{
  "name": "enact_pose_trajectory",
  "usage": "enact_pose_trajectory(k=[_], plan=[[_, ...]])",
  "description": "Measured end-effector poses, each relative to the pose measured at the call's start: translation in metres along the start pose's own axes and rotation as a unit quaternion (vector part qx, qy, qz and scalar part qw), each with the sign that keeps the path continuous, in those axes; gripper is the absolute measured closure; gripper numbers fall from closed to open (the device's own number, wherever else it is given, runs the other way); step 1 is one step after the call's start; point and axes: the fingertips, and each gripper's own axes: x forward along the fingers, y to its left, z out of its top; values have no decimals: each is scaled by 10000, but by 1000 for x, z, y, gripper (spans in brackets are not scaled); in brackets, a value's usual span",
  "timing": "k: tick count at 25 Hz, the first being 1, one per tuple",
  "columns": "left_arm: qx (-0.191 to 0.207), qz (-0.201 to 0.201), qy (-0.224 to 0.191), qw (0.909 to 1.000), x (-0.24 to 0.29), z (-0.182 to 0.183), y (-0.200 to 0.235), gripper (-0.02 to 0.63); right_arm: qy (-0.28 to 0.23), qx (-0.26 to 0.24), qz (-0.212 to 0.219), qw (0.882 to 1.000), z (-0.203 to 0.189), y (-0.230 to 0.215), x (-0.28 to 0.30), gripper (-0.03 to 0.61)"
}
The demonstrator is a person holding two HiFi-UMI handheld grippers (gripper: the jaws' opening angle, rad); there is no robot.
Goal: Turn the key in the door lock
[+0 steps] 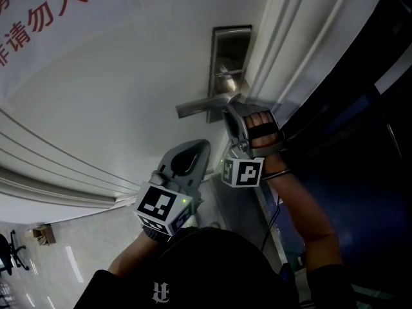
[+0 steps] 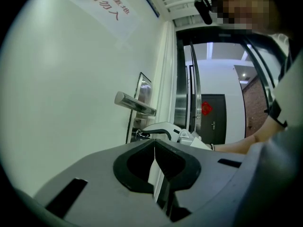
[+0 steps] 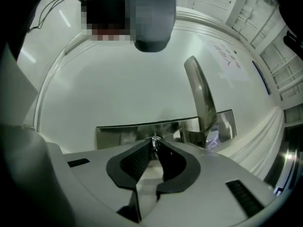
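Note:
A steel lock plate (image 1: 229,50) with a lever handle (image 1: 199,107) is set in a white door. My right gripper (image 1: 233,112) is at the plate just below the handle. In the right gripper view its jaws are shut on a small metal key (image 3: 154,143) that stands against the plate (image 3: 123,132), with the handle (image 3: 201,93) off to the right. My left gripper (image 1: 191,157) hangs below the handle, away from the door, shut with nothing in it. Its tips (image 2: 155,144) point past the right gripper (image 2: 163,128) and the handle (image 2: 135,104).
Red lettering (image 1: 38,18) is printed on the door's upper left. The white door frame (image 1: 302,37) runs along the right, with a dark opening (image 1: 373,140) beyond it. A tiled floor with an office chair (image 1: 11,253) shows at the lower left.

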Motion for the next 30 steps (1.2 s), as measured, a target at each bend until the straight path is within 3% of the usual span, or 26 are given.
enact_pose_trajectory(k=[1,4,8,11,14,17,20,22,24,30], plan=[[-12,1,25,10000,0,-2,1,606,23,112,-7,9999,-1,-1,1,544],[-22,-4,29,10000,0,-1,2,606,33,794,74,9968,-1,-4,1,557],[-32,-11,23,10000,1,-1,3,606,51,2159,277,9760,-3,-8,1,557],[-64,-12,99,9999,0,-7,4,606,50,3247,354,9451,-4,-10,2,557],[-68,-23,87,9999,0,-6,3,606,19,4478,534,8925,-6,-12,2,557],[-81,1,99,9999,-1,-6,4,606,-54,5784,666,8130,-11,-11,2,556],[-78,18,39,10000,-1,-3,5,606,-129,6776,752,7315,-16,-11,2,555],[-49,26,11,10000,-2,-2,5,606,-187,7372,832,6702,-18,-10,2,555],[-45,31,28,10000,-2,-3,6,606,-268,7964,921,5972,-19,-8,2,555],[-73,42,43,10000,-4,-4,7,606,-506,9288,1068,3514,-25,-5,1,555]])
